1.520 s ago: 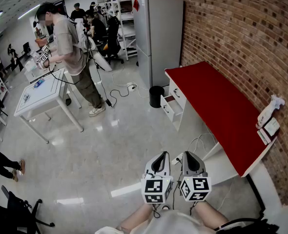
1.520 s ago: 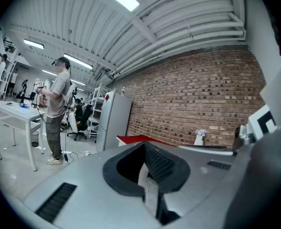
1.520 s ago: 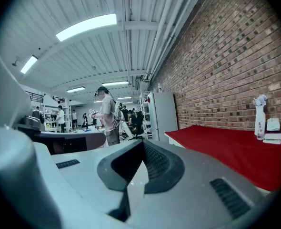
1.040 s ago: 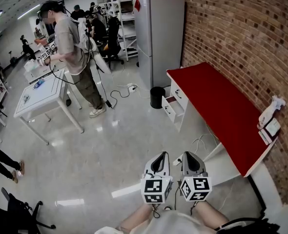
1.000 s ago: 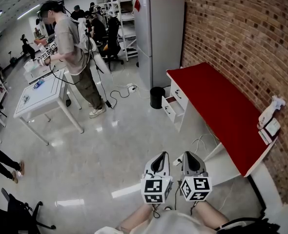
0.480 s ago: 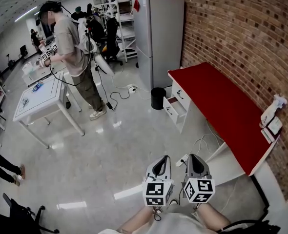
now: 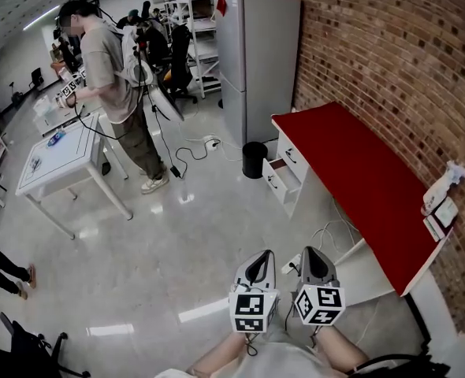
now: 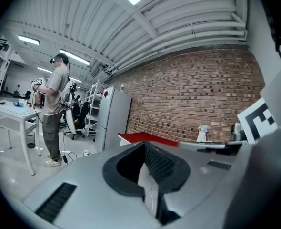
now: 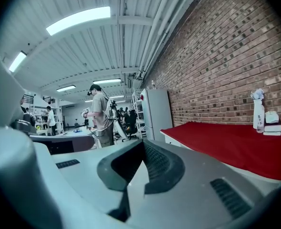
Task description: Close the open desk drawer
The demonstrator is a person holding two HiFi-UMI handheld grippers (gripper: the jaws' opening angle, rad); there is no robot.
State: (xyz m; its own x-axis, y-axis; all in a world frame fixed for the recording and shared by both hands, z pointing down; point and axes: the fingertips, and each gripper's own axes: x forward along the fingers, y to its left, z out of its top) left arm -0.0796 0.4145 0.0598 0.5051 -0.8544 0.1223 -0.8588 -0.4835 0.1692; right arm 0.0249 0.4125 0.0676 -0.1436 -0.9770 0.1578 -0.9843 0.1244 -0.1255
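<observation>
A white desk with a red top [image 7: 358, 172] stands along the brick wall on the right. One white drawer [image 7: 277, 176] sticks out open from the desk's far left end, towards the floor. Both grippers hang low in the head view, well short of the drawer and apart from it. My left gripper [image 7: 261, 257] is shut and holds nothing, and so is my right gripper [image 7: 308, 253] beside it. In the left gripper view the shut jaws [image 8: 144, 149] point towards the desk top [image 8: 145, 137]. The right gripper [image 9: 141, 147] also faces the red top [image 9: 235, 144].
A grey fridge [image 7: 256, 50] stands past the desk, with a black bin [image 7: 254, 157] at its foot. A person [image 7: 106, 77] works at a white table [image 7: 59, 160] on the left. Cables [image 7: 197, 144] lie on the floor. A spray bottle [image 7: 447, 181] stands on the desk's near corner.
The head view has shifted slightly, so desk and drawer sit a little differently in frame. The person at the white table has moved a bit. Both grippers stay shut, side by side.
</observation>
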